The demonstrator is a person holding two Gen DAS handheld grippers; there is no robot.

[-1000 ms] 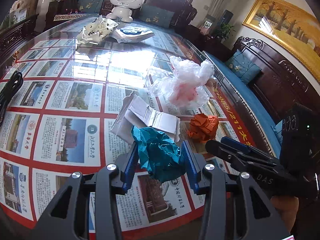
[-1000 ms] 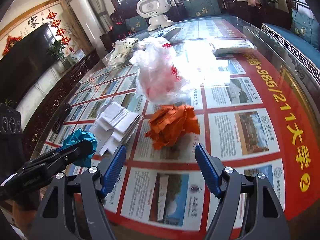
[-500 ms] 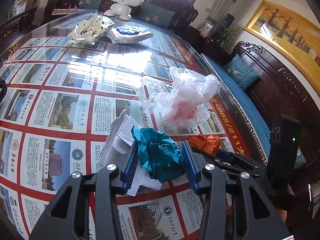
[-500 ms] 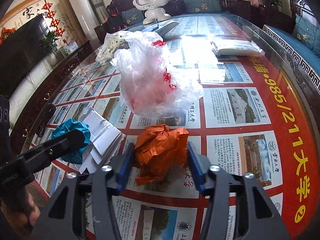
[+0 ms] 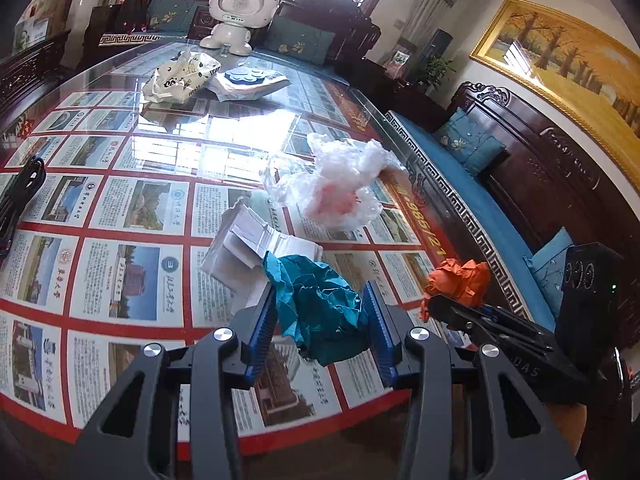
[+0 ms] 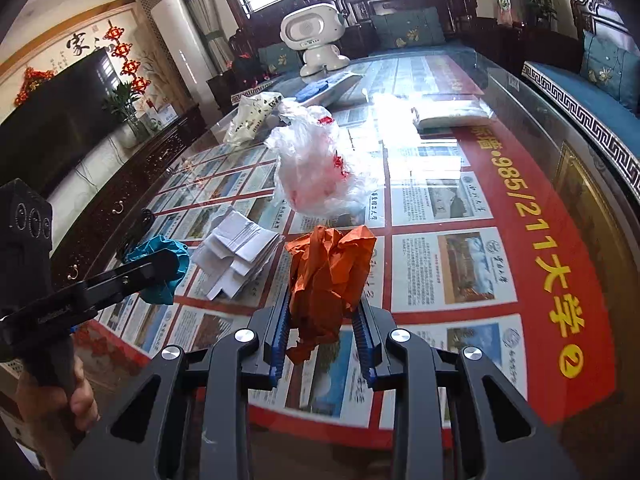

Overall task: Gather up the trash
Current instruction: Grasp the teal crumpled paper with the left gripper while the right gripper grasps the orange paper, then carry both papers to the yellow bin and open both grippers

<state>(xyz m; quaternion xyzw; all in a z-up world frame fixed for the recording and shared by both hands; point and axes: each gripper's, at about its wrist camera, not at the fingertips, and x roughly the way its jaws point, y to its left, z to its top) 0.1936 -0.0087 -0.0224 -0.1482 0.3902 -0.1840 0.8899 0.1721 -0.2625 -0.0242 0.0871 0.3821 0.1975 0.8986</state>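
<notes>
The left gripper (image 5: 323, 318) pinches a crumpled teal paper wad (image 5: 320, 304) between its ribbed blue pads, and the right gripper (image 6: 323, 316) clamps a crumpled orange paper wad (image 6: 330, 276) the same way. Both wads appear to hang clear of the glass-topped table (image 6: 460, 152), above its near edge.

The main risk is a dropped wad. Crumpled paper is springy and light, and each pad probably bites only on outer folds, so a loose fold could slip free if a gripper swings or tilts sharply. The orange wad has a torn flap dangling below the jaws, which could catch on something and tug it loose. The two grippers sit close together, so a careless sweep could knock one wad against the other tool.

What remains looks harder to grasp. The thin translucent plastic bag with red print (image 6: 316, 172) is puffy and slippery and would likely collapse or slide on the smooth, reflective glass. The stack of folded white paper slips (image 6: 236, 252) lies flat and fanned, so a pinch might lift only the top sheets and scatter the rest. Farther back sit a crumpled white printed bag (image 5: 180, 78) and a white rounded toy robot (image 5: 236, 16); no bin is visible in either view.
</notes>
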